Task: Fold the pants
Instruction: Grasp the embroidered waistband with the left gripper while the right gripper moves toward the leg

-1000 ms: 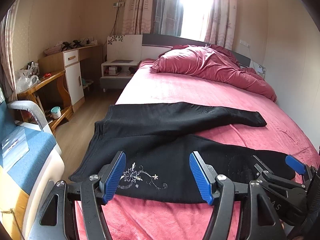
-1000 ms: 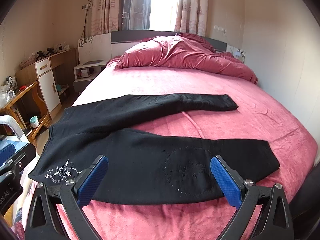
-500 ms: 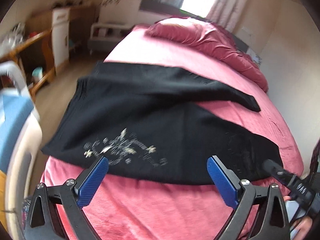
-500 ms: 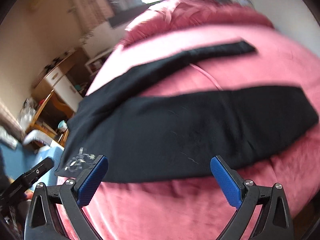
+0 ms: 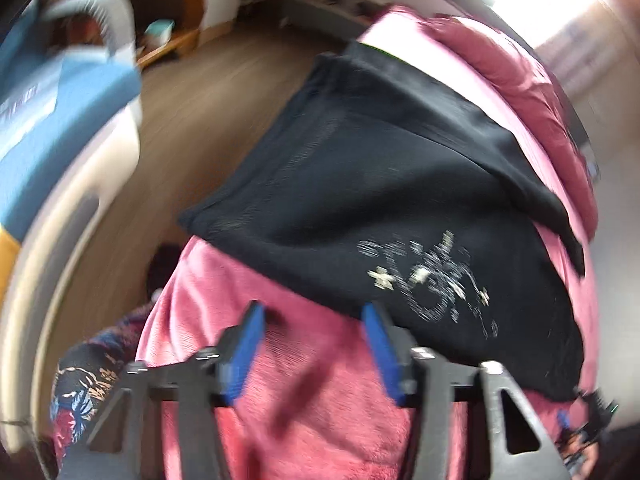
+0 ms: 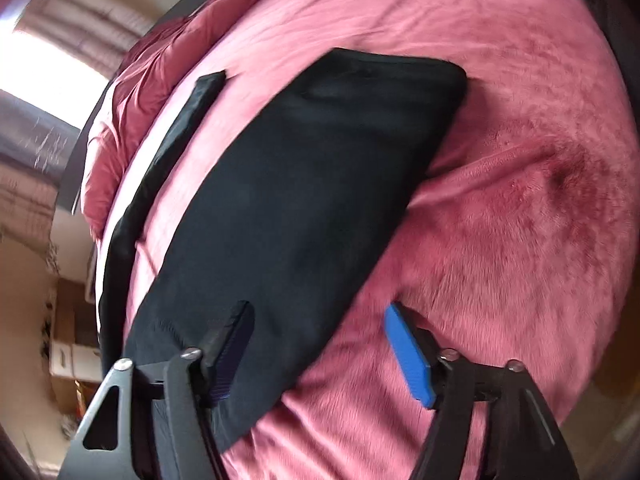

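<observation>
We are finding the pants lying flat and unfolded on the bed, its pink cover showing all round them. The waist end with the pale stitched flower is lying toward the side of the bed beside the floor; the two legs are spread apart, and the near leg's cuff is resting well up the cover.

Compared with a second ago, both tools are sitting much lower and nearer the cloth, and both views are showing a rolled wrist. The left gripper is hanging at the near edge of the waist end. Its jaws have just been closing to a narrow gap, with only pink cover plainly between them; the right pad is just at the hem. The right gripper is straddling the near edge of the leg. Its jaws have also been closing and are standing at a middling width, one pad over black cloth, the other over pink cover.

We are judging that neither tool is gripping yet. The first fold is not yet begun.
</observation>
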### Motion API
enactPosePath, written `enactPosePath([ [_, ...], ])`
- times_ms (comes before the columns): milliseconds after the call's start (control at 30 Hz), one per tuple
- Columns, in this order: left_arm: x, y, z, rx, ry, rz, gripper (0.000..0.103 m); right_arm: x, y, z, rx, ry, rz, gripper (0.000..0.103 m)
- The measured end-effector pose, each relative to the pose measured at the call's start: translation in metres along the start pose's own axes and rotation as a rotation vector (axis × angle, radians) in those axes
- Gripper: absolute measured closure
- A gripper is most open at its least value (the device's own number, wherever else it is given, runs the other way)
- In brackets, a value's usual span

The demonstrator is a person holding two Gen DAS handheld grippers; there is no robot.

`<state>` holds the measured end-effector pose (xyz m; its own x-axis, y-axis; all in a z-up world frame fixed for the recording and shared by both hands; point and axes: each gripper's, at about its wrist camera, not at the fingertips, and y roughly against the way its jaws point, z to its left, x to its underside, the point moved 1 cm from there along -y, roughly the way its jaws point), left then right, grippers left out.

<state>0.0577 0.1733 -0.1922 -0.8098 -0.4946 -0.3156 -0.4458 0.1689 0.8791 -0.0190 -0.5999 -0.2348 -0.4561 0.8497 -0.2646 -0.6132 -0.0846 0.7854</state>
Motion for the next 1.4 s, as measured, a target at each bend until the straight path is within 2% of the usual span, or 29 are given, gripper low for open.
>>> enactPosePath([
  [133,-0.012,-0.006,0.007,0.063,0.066,-0.004,0.063,-0.015,-0.006,0.006,0.006,0.005,-0.023,0.042],
  [300,-0.024,-0.019,0.014,0.082,0.161,0.005,0.064,-0.024,-0.017,0.005,0.013,-0.026,-0.028,0.066],
  [333,-0.026,-0.019,0.014,0.086,0.179,-0.001,0.065,-0.026,-0.017,0.003,0.014,-0.025,-0.027,0.069],
  [367,-0.028,-0.019,0.012,0.084,0.19,-0.005,0.07,-0.027,-0.017,0.003,0.018,-0.018,-0.024,0.073],
  [400,-0.029,-0.019,0.012,0.075,0.191,-0.011,0.086,-0.029,-0.017,0.004,0.019,-0.011,-0.019,0.075],
  [433,-0.03,-0.017,0.012,0.06,0.185,-0.023,0.093,-0.03,-0.015,0.004,0.019,-0.003,-0.015,0.08],
  [533,-0.03,-0.005,0.011,0.069,0.17,-0.058,0.097,-0.033,-0.007,0.01,0.02,0.033,-0.023,0.088],
  [700,-0.028,0.027,0.003,0.079,0.111,-0.11,0.097,-0.033,0.012,0.018,0.038,0.095,-0.055,0.09],
  [867,-0.02,0.05,0.009,0.083,0.065,-0.126,0.097,-0.028,0.024,0.009,0.072,0.109,-0.064,0.091],
  [1167,0.007,0.044,0.025,0.021,0.03,-0.029,0.097,-0.017,0.033,-0.028,0.148,0.086,-0.039,0.095],
  [1233,0.006,0.041,0.023,0.009,0.015,-0.002,0.09,-0.018,0.033,-0.025,0.148,0.106,-0.032,0.094],
  [1300,0.003,0.047,0.019,-0.036,-0.004,-0.017,0.079,-0.019,0.036,-0.021,0.156,0.114,-0.035,0.088],
  [1333,0.0,0.052,0.018,-0.037,-0.008,-0.023,0.079,-0.021,0.041,-0.017,0.173,0.123,-0.052,0.084],
  [1400,-0.008,0.066,0.02,-0.043,-0.01,-0.044,0.079,-0.02,0.051,-0.012,0.236,0.147,-0.098,0.061],
])
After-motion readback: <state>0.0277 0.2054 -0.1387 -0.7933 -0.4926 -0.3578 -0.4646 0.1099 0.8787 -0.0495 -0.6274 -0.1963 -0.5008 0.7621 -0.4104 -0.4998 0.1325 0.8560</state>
